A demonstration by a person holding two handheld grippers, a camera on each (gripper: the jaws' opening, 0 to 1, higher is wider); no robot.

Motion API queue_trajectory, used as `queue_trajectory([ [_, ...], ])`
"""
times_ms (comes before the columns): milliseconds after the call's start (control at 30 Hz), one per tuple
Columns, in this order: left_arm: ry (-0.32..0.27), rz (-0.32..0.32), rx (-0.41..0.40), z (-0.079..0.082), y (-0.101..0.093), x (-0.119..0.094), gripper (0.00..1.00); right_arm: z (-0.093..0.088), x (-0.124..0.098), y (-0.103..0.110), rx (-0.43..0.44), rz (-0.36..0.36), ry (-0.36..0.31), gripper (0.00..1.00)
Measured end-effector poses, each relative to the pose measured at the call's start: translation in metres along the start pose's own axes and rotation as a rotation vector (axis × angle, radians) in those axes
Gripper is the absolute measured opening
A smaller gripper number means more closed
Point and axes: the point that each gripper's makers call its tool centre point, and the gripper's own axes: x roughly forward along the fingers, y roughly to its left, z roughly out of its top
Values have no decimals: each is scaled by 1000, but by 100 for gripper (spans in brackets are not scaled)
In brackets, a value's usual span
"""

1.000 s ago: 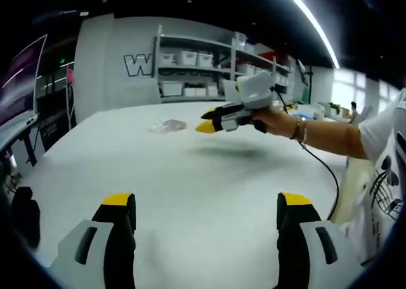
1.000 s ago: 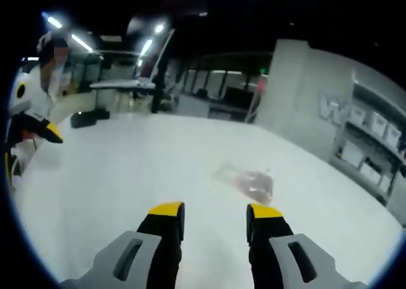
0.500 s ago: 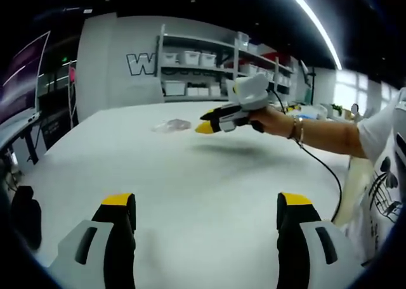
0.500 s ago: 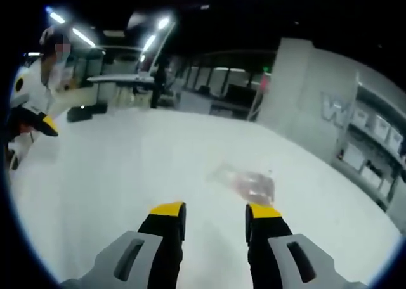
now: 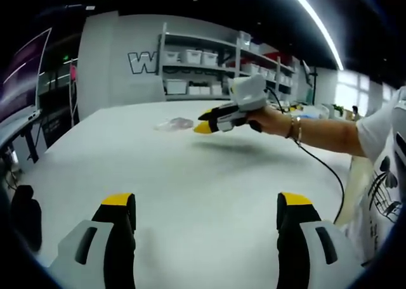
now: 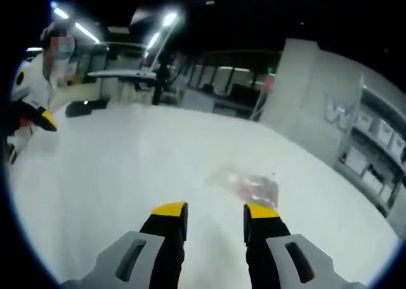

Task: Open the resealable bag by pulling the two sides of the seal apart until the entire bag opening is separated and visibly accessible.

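**One bag, two grippers, nothing held**

My left gripper (image 5: 206,206) hovers low over the tabletop (image 5: 209,175), jaws spread wide and empty. My right gripper (image 6: 214,210) has a narrower gap, also empty, just short of the one clear resealable bag (image 6: 247,184) lying toward the tabletop's far edge. Beyond stands one shelf unit (image 5: 216,70) of bins.

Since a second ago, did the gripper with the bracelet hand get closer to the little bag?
Yes. In the left gripper view, the right gripper has slid toward the bag, which lies still on the table.
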Motion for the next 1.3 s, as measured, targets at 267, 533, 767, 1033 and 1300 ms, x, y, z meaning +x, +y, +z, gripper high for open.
queue_trajectory([
  [267, -1, 9, -3, 1, 4, 0, 91, 5, 7, 4, -53, 5, -1, 29],
  [533, -2, 15, -4, 1, 6, -1, 91, 6, 16, 0, -116, -1, 10, 27],
  [767, 0, 19, -6, 0, 8, -1, 91, 3, 24, -4, -144, -1, 26, 23],
  [1033, 0, 22, -12, -1, 12, 1, 91, 1, 34, -9, -247, -14, 51, 22],
  [1300, 2, 30, -18, -2, 17, 2, 91, -2, 41, -11, -332, -17, 66, 22],
])
